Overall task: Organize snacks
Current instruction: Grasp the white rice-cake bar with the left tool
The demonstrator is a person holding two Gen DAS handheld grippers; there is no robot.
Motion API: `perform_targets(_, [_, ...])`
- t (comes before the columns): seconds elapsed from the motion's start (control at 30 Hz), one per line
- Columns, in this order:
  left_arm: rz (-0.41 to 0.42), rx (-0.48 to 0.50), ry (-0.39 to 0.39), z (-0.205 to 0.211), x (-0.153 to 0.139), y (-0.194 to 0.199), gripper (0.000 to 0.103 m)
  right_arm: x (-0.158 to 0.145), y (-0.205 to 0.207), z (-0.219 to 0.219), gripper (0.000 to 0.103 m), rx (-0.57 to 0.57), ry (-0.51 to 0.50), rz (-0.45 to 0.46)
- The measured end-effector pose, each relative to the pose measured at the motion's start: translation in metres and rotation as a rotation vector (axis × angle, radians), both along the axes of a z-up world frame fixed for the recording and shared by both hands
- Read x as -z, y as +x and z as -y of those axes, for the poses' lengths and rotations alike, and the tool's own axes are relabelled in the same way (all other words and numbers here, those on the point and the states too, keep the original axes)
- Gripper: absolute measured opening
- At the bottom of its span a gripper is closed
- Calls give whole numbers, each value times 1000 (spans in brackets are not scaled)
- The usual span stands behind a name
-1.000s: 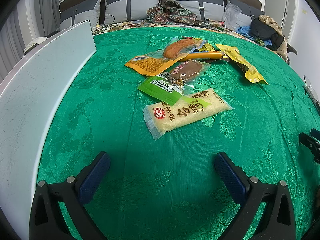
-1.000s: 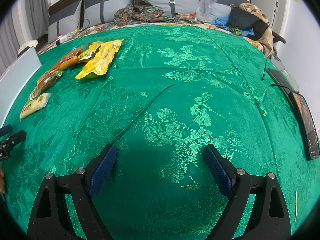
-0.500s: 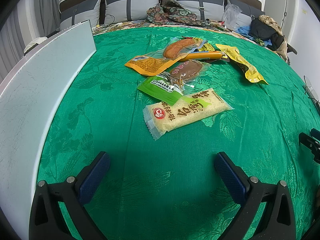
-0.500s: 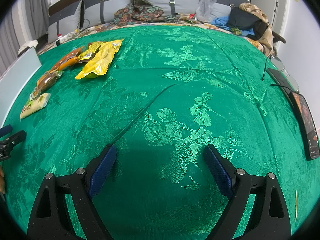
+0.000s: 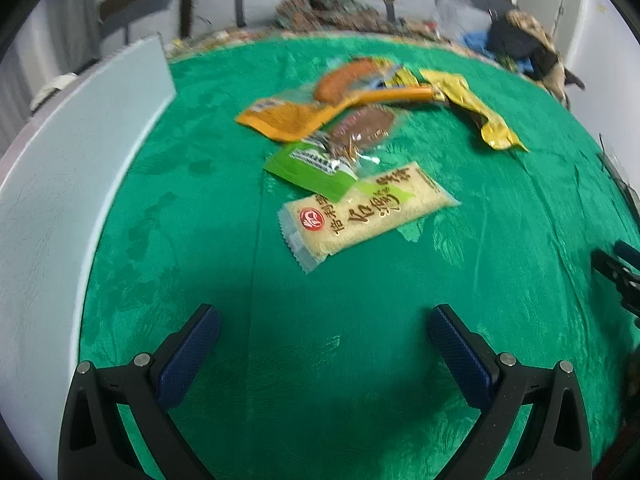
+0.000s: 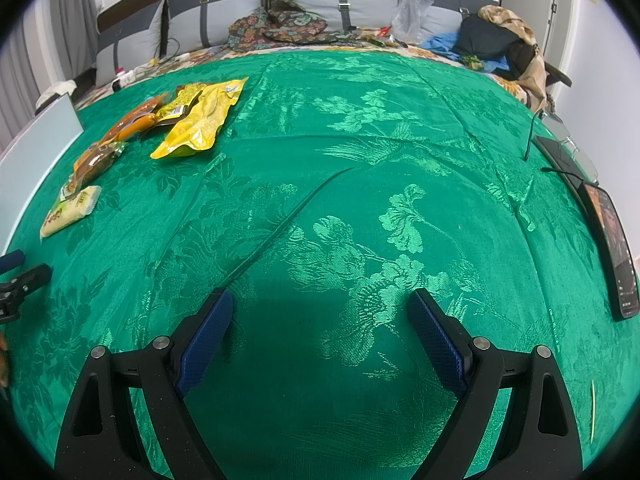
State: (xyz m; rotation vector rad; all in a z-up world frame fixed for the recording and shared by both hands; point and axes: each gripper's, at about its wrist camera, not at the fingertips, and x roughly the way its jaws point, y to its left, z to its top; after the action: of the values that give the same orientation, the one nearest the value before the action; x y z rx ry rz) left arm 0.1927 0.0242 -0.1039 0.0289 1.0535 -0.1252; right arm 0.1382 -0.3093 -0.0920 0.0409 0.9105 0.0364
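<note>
Green brocade bedspread (image 6: pixel 360 160); grey headboard cushions (image 6: pixel 352 4)

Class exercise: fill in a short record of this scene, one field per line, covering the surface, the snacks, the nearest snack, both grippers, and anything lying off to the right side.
surface: green patterned bedspread
snacks: a loose, overlapping cluster of packets
nearest snack: pale rice cracker packet, partly under the green packet
other snacks: orange packet, brown packet, yellow packet
left gripper: open, empty, facing the cluster
right gripper: open, empty, over bare cloth
left side: white board
right side: phone at the bedspread's edge
</note>
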Motion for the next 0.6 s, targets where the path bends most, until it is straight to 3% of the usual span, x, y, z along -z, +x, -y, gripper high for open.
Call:
perform_targets(0.23, [17, 186, 16, 14, -32, 36, 102, 0, 0, 0, 92, 0, 0, 0])
perform_targets(0.4, [-44, 306, 94, 38, -20, 63, 102, 0, 0, 0, 92, 0, 0, 0])
perform_targets(0.47, [-96, 313, 82, 44, -11, 70, 97, 0, 0, 0, 92, 0, 1, 0])
perform_targets(0.6, [-140, 363, -8, 52, -12, 58, 95, 0, 0, 0, 92, 0, 1, 0])
